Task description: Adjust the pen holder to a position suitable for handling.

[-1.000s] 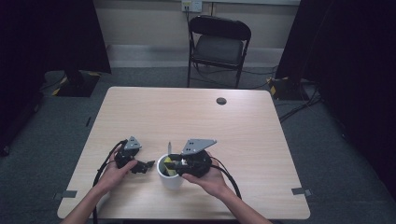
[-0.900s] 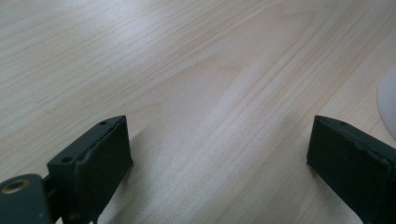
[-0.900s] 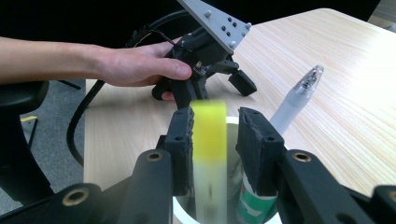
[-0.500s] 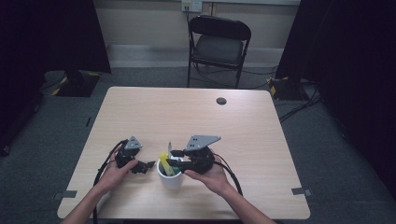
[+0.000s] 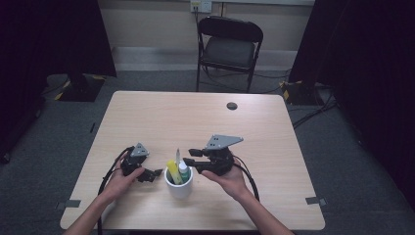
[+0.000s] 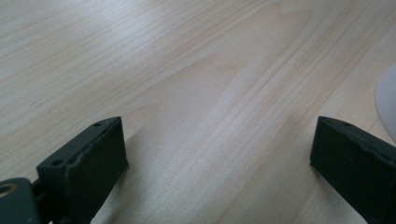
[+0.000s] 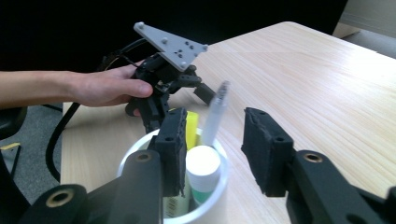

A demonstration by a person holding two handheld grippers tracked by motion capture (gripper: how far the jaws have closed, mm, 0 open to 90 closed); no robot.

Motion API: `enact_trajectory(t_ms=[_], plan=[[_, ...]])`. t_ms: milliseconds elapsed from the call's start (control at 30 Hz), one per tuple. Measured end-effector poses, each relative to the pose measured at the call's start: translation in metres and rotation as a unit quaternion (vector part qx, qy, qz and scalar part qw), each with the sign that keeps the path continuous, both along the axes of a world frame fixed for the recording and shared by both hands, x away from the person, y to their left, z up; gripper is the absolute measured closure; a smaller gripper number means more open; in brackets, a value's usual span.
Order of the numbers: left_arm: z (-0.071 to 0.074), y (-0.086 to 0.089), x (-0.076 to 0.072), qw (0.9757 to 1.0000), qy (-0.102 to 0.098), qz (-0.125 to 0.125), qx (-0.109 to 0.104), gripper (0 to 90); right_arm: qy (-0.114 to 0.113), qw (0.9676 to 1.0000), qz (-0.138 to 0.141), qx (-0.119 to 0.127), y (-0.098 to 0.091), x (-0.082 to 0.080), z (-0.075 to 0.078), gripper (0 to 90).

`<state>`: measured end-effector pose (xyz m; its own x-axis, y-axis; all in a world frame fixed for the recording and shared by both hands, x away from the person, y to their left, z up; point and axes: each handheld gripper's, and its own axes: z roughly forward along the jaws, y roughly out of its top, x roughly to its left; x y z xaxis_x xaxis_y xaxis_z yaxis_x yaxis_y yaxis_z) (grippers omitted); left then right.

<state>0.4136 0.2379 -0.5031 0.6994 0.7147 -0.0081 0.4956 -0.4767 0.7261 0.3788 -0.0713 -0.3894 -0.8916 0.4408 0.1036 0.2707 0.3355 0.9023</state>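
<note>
Two grippers flank a white cup point(image 5: 179, 186) near the front edge of the table point(image 5: 147, 112) in the high view: the left gripper point(image 5: 150, 173) just left of the cup, the right gripper point(image 5: 192, 157) just above and right of its rim. A yellow marker point(image 5: 172, 172), a pen point(image 5: 177, 157) and a white-capped tube point(image 5: 183, 170) stand in the cup.

From the left gripper view, the jaws stand wide apart over bare wood, the cup's edge point(image 6: 386, 100) at right.

From the right gripper view, the jaws are apart over the cup point(image 7: 140, 151), straddling the tube point(image 7: 202, 173) and pen point(image 7: 215, 114); the left gripper point(image 7: 198, 88) lies beyond the cup.
</note>
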Motion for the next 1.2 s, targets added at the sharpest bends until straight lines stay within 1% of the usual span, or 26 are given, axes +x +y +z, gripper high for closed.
enact_trajectory(t_ms=[33,100,133,167,200,433,500,533,700,767,800,833,867,900,967,1067,1100,1200], plan=[[0.0,0.0,0.0,1.0,0.0,-0.002,0.004,3.0,0.002,1.0,-0.003,0.001,-0.001,0.001,0.0,58.7],[0.0,0.0,0.0,1.0,0.0,-0.002,0.004,3.0,0.002,1.0,-0.006,0.0,-0.003,0.002,0.0,58.2],[0.0,0.0,0.0,1.0,0.0,-0.002,0.004,3.0,0.003,0.9999,-0.015,0.0,-0.006,0.004,-0.001,56.3],[0.0,0.0,0.0,1.0,0.0,-0.002,0.004,3.0,0.003,0.9999,-0.015,0.0,-0.006,0.004,-0.001,56.3],[0.0,0.0,0.0,1.0,0.002,0.0,0.003,3.0,0.003,0.9998,-0.022,-0.001,-0.009,0.006,-0.001,54.9],[0.0,0.0,-0.001,1.0,0.002,0.001,0.003,3.0,0.004,0.9992,-0.039,-0.005,-0.017,0.008,-0.001,53.1],[0.0,0.0,-0.001,1.0,0.002,0.002,0.003,3.0,0.005,0.9989,-0.047,-0.008,-0.02,0.009,-0.001,51.7],[0.0,0.0,-0.001,1.0,0.002,0.001,0.005,3.0,0.005,0.9984,-0.056,-0.01,-0.023,0.009,-0.001,50.0],[0.0,0.0,-0.001,1.0,0.001,0.002,0.004,3.1,0.004,0.9975,-0.07,-0.009,-0.032,0.009,0.002,48.9],[0.0,0.0,-0.001,1.0,0.002,0.001,0.005,3.1,0.006,0.9968,-0.079,-0.011,-0.037,0.01,0.002,47.4],[0.0,0.0,-0.001,1.0,0.003,0.001,0.003,3.1,0.009,0.996,-0.088,-0.015,-0.043,0.01,0.002,46.5],[0.0,0.0,-0.001,1.0,0.003,0.001,0.003,3.1,0.009,0.996,-0.088,-0.015,-0.043,0.01,0.002,46.5],[0.001,0.001,-0.001,1.0,0.0,-0.003,0.007,3.1,0.008,0.9955,-0.093,-0.018,-0.045,0.011,0.001,45.9],[0.0,0.001,-0.002,1.0,0.001,-0.001,0.004,3.1,0.009,0.995,-0.097,-0.021,-0.048,0.012,0.001,45.4],[0.0,0.001,-0.002,1.0,0.0,-0.001,0.005,3.1,0.011,0.9939,-0.107,-0.023,-0.054,0.013,0.001,45.0],[0.0,0.001,-0.003,1.0,0.001,0.002,0.001,3.1,0.014,0.993,-0.116,-0.021,-0.061,0.013,0.0,43.8],[0.0,0.001,-0.004,1.0,0.002,0.0,0.004,3.1,0.012,0.9926,-0.118,-0.022,-0.064,0.012,0.0,43.6],[0.0,0.002,-0.004,1.0,0.001,0.002,0.004,3.1,0.015,0.9909,-0.131,-0.028,-0.072,0.012,-0.004,41.7]])
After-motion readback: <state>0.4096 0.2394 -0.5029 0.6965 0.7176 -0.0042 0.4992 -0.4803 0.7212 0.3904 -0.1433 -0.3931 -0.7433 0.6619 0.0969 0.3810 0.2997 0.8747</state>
